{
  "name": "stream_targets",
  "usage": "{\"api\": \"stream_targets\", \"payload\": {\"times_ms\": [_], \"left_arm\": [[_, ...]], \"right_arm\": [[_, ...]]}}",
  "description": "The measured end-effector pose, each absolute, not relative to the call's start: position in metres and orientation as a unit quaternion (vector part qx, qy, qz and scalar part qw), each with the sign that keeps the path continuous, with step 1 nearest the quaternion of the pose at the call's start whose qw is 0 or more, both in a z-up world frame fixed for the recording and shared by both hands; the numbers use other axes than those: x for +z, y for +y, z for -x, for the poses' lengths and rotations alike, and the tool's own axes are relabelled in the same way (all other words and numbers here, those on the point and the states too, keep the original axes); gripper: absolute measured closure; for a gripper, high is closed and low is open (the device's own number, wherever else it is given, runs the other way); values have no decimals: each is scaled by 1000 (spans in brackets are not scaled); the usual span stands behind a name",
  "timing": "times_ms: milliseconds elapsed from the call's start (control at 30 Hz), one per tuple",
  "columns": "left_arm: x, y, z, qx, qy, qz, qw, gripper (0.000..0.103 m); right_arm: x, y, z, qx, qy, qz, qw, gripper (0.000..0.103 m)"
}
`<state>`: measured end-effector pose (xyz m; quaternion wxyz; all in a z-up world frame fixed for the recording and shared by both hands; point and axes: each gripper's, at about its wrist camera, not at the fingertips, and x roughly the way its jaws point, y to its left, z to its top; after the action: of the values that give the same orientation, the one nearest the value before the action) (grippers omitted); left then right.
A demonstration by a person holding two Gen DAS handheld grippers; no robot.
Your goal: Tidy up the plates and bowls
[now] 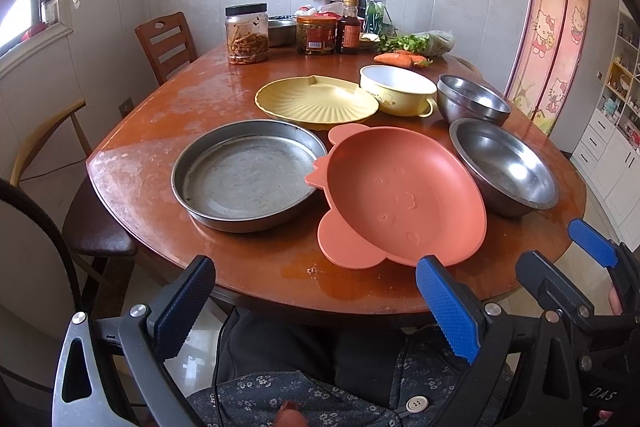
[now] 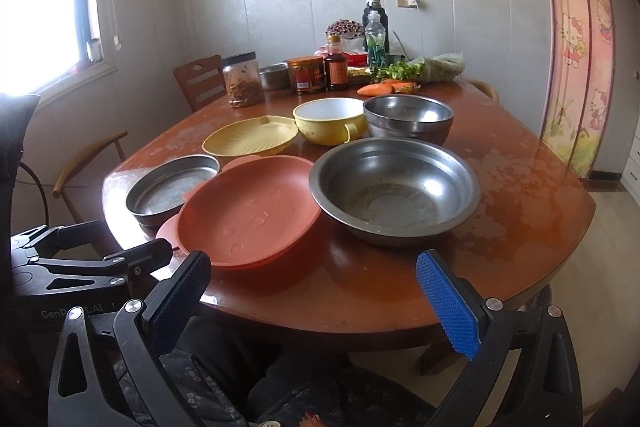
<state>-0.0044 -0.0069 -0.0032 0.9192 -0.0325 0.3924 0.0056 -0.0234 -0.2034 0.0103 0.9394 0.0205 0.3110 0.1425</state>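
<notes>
Since the salmon-pink animal-shaped plastic plate [image 1: 400, 195] lies at the surface's [image 1: 140, 147] near edge, just ahead of my wide-open, empty left hand-held gripper [image 1: 320, 307], I'd judge left nearer than the equally open right hand-held gripper [image 2: 316, 303].

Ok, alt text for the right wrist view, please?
Open right gripper hovers empty at the near edge of a wooden table, facing a big steel bowl and an orange plate. Behind them sit a steel pan, yellow plate, yellow bowl and stacked steel bowls.
</notes>
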Motion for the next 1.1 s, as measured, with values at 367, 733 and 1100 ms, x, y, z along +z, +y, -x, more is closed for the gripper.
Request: {"api": "stream_targets", "payload": {"times_ms": [367,733,1100], "left_arm": [[-2,-7,6,5,394,28,918,2],[-2,-8,6,5,397,28,917,2],[-1,-5,7,7,396,33,918,2]], "right_arm": [[10,-202,23,143,312,-19,939,0],[9,-201,24,143,313,-18,939,0],[10,-199,27,143,306,-16,941,0]]}}
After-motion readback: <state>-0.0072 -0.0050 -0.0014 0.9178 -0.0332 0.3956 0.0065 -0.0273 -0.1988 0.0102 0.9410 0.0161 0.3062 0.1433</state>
